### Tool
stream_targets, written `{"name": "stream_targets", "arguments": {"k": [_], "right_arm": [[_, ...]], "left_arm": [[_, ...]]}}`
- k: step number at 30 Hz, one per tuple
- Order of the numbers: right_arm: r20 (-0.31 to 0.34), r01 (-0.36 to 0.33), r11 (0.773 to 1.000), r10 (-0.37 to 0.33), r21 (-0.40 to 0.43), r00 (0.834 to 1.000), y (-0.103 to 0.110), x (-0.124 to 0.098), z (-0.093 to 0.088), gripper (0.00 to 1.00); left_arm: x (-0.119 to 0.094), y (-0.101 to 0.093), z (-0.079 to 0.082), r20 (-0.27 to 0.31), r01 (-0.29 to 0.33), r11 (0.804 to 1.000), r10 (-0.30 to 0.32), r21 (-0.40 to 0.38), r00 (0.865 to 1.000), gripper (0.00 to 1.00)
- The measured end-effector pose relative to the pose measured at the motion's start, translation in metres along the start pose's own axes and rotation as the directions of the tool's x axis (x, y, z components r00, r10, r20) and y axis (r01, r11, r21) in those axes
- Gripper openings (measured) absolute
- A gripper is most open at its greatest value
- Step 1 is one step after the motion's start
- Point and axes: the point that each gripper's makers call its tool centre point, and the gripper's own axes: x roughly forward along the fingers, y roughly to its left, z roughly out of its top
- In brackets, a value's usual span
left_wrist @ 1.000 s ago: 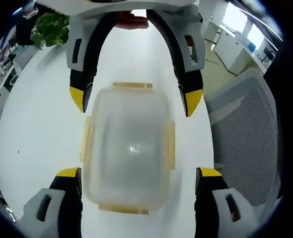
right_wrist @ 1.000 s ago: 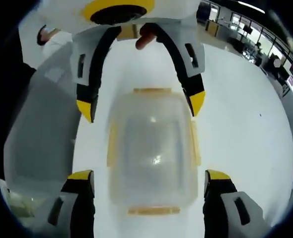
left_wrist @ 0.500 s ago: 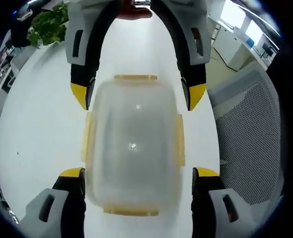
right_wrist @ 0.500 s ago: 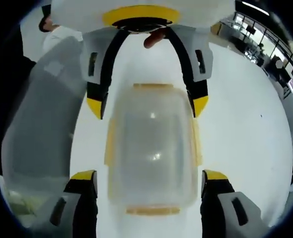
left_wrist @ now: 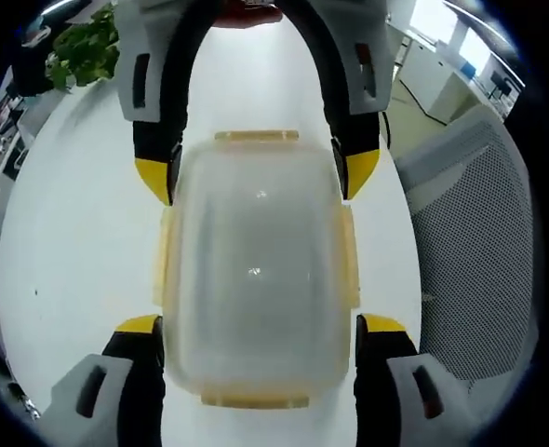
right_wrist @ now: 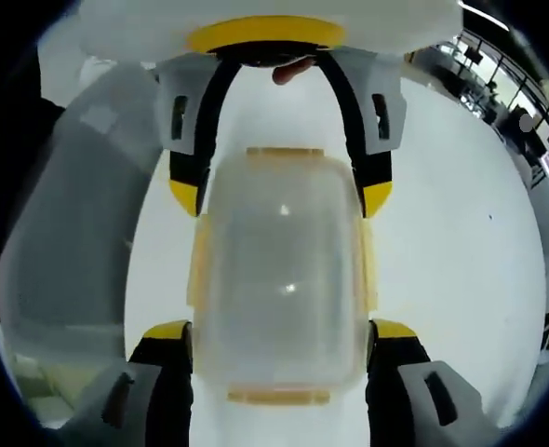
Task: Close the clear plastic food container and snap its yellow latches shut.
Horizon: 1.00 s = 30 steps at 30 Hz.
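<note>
While both pairs of tongs straddle it from opposite ends, the clear plastic container sits flat on a white table, lid already resting on top.

Item: container, rectangular, rounded corners, translucent walls and lid, apparently empty. Judged light, fairly stiff in the walls, slick on the outside; likely to skate on the smooth tabletop if pushed from one side alone.

Fittings: four yellow latches, one per side. Seen from the left gripper view, the far latch, near latch and two side latches stick outward and look not yet snapped down, though blur makes this uncertain.

Left gripper: jaws wide apart, yellow tips flanking the near corners of the container; whether they touch it cannot be told.

Right gripper: jaws likewise spread, tips just beside the container at its own near end; contact is unclear. It also appears from the left gripper view, reaching in from the far end.

Surroundings: a mesh-backed chair beside the table, a green plant at its far edge.

Handling advice: steady the body from both ends, press each latch flap at its outer edge, working opposite pairs so the lid seats evenly.
</note>
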Motion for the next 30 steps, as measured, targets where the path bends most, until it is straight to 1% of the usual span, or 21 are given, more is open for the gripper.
{"name": "stream_targets", "arguments": {"k": [5,11,19,25,30], "right_arm": [[0.005,0.002,1.000,-0.002,-0.003,1.000,-0.0003,0.0014,-0.0002,0.76],[0.032,-0.006,1.000,0.006,0.003,0.999,-0.0009,0.0015,0.0003,0.76],[0.032,0.001,1.000,-0.001,0.006,0.999,0.0036,0.0008,0.0002,0.76],[0.052,0.007,1.000,-0.008,0.014,0.999,0.0044,0.0009,0.0006,0.76],[0.045,0.007,1.000,-0.008,0.013,0.999,0.0041,0.0014,0.0005,0.76]], "left_arm": [[0.0036,0.0004,-0.0005,-0.005,0.001,1.000,-0.001,-0.010,1.000,0.84],[0.0028,0.0006,-0.0010,-0.004,-0.002,1.000,0.002,-0.007,1.000,0.83],[0.0036,-0.0031,-0.0009,-0.030,-0.008,1.000,0.008,-0.007,1.000,0.82],[0.0035,-0.0036,-0.0014,-0.031,-0.004,1.000,0.004,-0.002,1.000,0.83],[0.0043,-0.0026,-0.0019,-0.037,-0.006,1.000,0.005,-0.005,0.999,0.83]]}}
